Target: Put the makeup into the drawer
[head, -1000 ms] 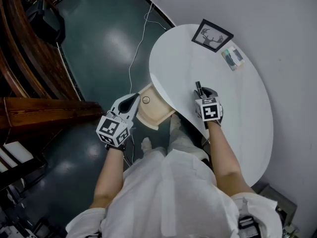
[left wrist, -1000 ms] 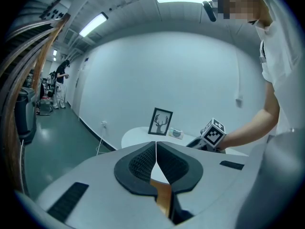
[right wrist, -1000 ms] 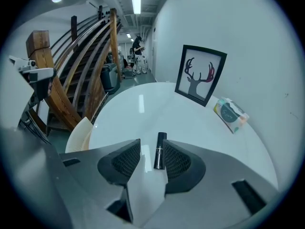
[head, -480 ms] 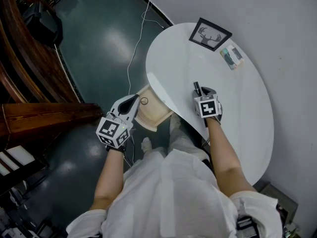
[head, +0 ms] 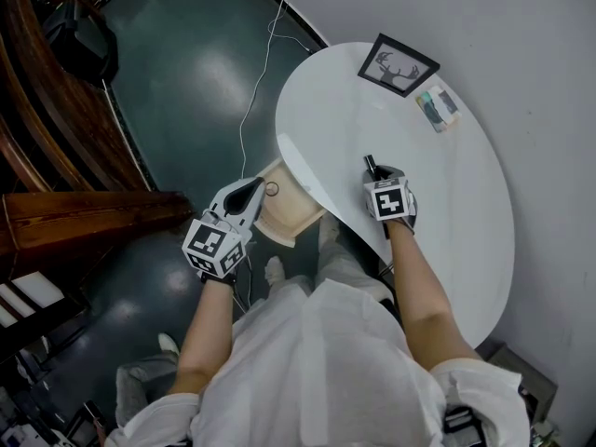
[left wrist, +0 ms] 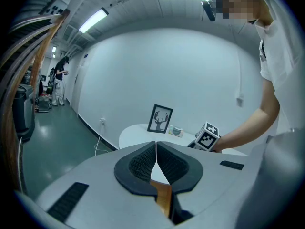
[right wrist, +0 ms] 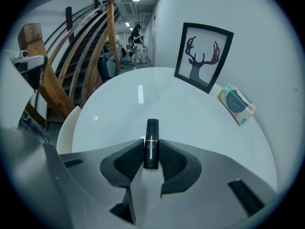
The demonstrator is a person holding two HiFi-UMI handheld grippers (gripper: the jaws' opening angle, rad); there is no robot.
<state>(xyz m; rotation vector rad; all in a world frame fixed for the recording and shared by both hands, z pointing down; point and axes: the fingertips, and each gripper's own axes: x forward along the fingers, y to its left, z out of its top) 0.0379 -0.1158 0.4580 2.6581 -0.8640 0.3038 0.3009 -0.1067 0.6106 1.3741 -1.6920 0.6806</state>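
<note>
Head view shows black cylindrical lipstick [head: 372, 165] against smooth white oval table [head: 447, 226].

I saw a round white counter [head: 447, 212]
A framed deer picture [head: 399, 65] stood at the far edge, a small packet [head: 438, 108] beside it; a black lipstick [head: 372, 166] lay nearer me.

shirt [head: 317, 361]: white, short-sleeved | left claw [left wrist: 156, 147], right claw [right wrist: 151, 149]: grey, black pads
</note>
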